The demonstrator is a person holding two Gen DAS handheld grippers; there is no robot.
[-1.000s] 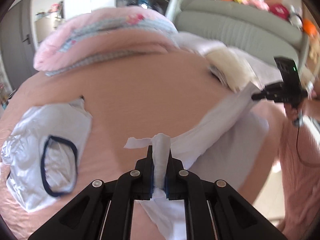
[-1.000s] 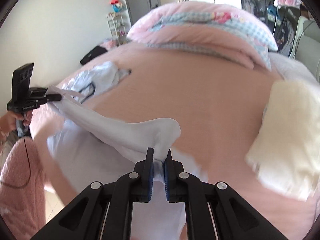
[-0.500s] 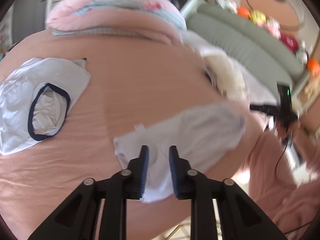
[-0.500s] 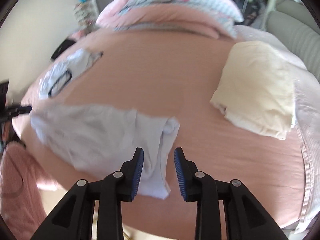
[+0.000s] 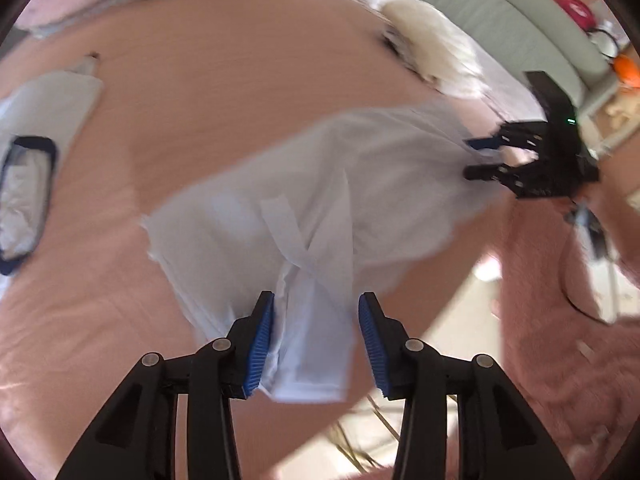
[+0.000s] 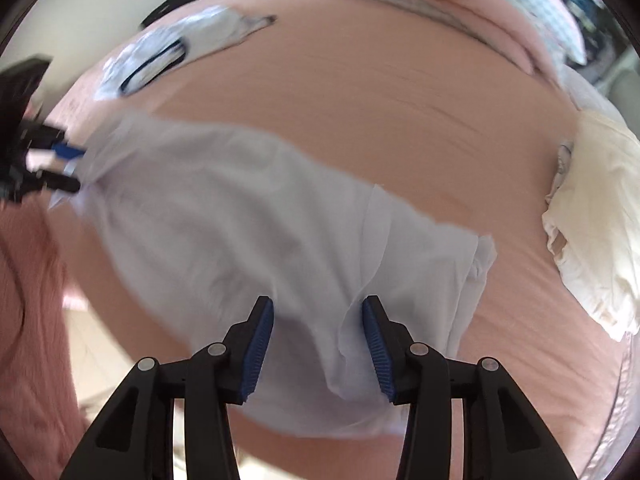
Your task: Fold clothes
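A pink bed sheet [image 5: 248, 92] covers the bed and fills most of both wrist views. At its far end lies a pink quilt [image 6: 460, 4] with a blue checked band. A pale blue garment [image 5: 320, 200] is spread flat near the bed's near edge, its lower part hanging over that edge; a narrow strip of its cloth crosses the middle. A cream folded cloth [image 6: 592, 224] lies on the sheet, apart from the garment on the right-hand side. A white shirt with a dark-trimmed neck [image 6: 160, 56] lies crumpled on the other side, further up the bed. The left gripper [image 5: 316, 312] points steeply down over one end of the garment; its jaws have just been opening and stand released, the cloth lying between the blue pads [image 5: 260, 332] without being pinched. The right gripper [image 6: 318, 316] stands likewise at the opposite end, jaws just opened, cloth loose between them. A pink sleeve [image 5: 560, 320] shows beside the bed.
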